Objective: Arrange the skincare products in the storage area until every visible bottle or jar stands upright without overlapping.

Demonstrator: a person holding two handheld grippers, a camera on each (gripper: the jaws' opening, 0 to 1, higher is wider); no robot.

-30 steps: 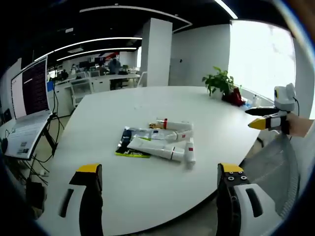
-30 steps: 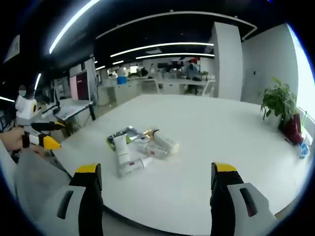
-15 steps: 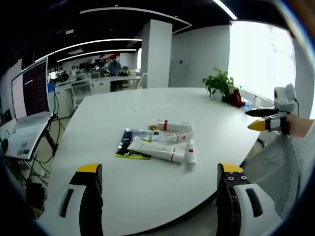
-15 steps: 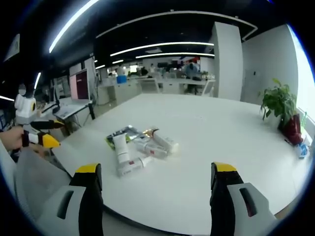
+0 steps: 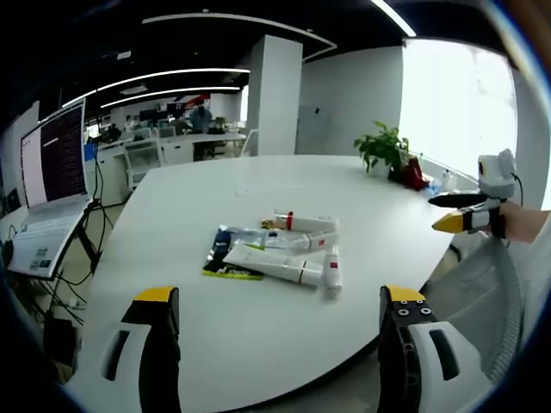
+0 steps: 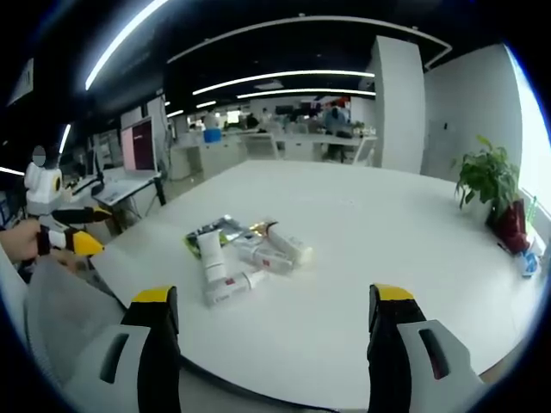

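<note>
My fingers are spread wide on both sides and grasp nothing: the left gripper [image 5: 280,301] shows its two yellow-tipped white jaws far apart over the near edge of the large white oval table [image 5: 258,344], and the right gripper [image 6: 275,301] stands the same way at its own edge of that table. I hold both back from the pile because I judge this as the sizing-up stage, with nothing yet stood up. The skincare items lie in one loose heap near the middle of the near half of the table: a long white squeeze tube with a red mark [image 5: 274,264] lies flat across a dark blue and lime-green foil sachet [image 5: 222,255], a second white tube with a red band [image 5: 303,221] lies behind it, and a small white tube [image 5: 332,267] lies just beside the long one on the side toward my right hand. All are on their sides and several overlap, which is exactly what the task wants undone. Seen from the right gripper view, the same long tube [image 6: 209,252] points toward me. A green potted plant [image 5: 384,144] stands well apart at the far edge, out of my way. I would take the outer small tube first, since nothing rests on it.
</note>
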